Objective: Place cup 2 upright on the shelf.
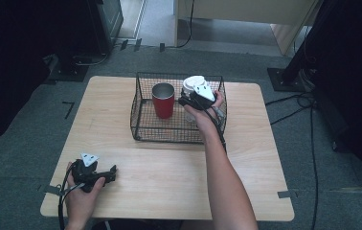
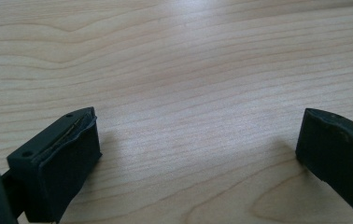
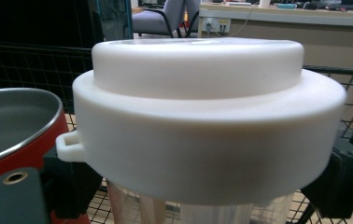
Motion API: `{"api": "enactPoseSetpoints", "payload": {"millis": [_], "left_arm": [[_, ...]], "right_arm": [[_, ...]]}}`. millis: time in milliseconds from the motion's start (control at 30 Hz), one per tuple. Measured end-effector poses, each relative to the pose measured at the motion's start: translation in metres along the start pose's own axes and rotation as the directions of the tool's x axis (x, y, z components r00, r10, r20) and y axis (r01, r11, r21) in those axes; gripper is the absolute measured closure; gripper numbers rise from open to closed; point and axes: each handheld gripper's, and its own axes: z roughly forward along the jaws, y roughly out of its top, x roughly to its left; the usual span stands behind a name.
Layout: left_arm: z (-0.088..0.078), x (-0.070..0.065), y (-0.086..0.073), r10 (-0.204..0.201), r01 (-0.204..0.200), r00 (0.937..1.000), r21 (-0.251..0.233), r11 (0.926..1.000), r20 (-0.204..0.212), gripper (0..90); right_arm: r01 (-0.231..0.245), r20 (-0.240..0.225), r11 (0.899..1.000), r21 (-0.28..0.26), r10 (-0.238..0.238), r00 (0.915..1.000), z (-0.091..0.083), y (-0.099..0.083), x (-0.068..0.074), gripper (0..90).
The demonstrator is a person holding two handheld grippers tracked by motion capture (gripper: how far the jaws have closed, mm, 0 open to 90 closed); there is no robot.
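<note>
**White-lidded cup held over the wire basket**

We worked at a wooden table [image 1: 169, 177] with a black wire basket [image 1: 143, 103] standing toward its far side. Inside the basket, on its left, a red cup [image 1: 163, 99] with a metal lining stood upright. Just to its right, over the right half of the basket, our right gripper [image 1: 192, 99] held the clear cup [image 3: 263, 210] with a white lid [image 3: 207, 112]. From the right gripper view the jaws stood either side of the cup's clear wall just under the lid, narrowed and pressing on it, so we judged them clamped on the cup. Whether its base rested on the basket floor or hung above it we could not tell.

We judged the cup light and fairly stiff, though its thin clear wall might flex or slip under a hard squeeze. The broad lid overhung the wall, so a hold just below it gave the jaws a ledge to catch on. The lid's small side tab [image 3: 69, 144] looked too slight to bear a grip. The lid might only be pressed on, so we thought lifting by the lid alone unwise.

Our left gripper [image 1: 108, 173] lay low at the near left of the table, well apart from the basket, its jaws spread wide over bare wood with nothing between them
</note>
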Motion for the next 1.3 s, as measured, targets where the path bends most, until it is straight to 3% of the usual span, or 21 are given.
{"api": "enactPoseSetpoints", "payload": {"millis": [133, 200, 300, 533, 700, 1300], "left_arm": [[0.0, 0.0, 0.0, -0.001, 0.001, 1.0, 0.0, 1.0, 0.0, 0.2], [0.0, 0.0, 0.0, -0.001, 0.001, 1.0, -0.001, 1.0, 0.0, 0.2], [0.0, 0.0, 0.0, -0.001, 0.001, 1.0, -0.001, 1.0, -0.001, 0.2], [0.0, 0.0, 0.0, 0.001, -0.001, 1.0, 0.0, 1.0, 0.0, 0.2], [0.0, 0.0, 0.0, 0.001, -0.001, 1.0, 0.0, 1.0, 0.0, 0.2], [0.0, 0.0, 0.0, 0.0, 0.0, 1.0, 0.001, 1.0, 0.0, 0.2]], "right_arm": [[-0.023, -0.021, 0.999, 0.034, 0.023, 0.9995, -0.005, 0.0, -0.003, 10.7], [-0.014, -0.038, 0.999, 0.044, 0.016, 0.9992, -0.007, 0.0, -0.003, 5.5], [-0.015, -0.042, 0.999, 0.045, 0.017, 0.999, -0.009, -0.002, -0.004, 5.0], [-0.023, -0.048, 1.0, 0.015, 0.023, 0.9986, -0.011, -0.001, -0.004, 3.6], [-0.018, 0.014, 1.0, -0.015, 0.018, 0.9997, -0.013, 0.005, -0.007, 0.0], [-0.017, -0.006, 0.996, -0.088, 0.016, 0.9998, -0.031, 0.035, -0.006, 0.0]]}}
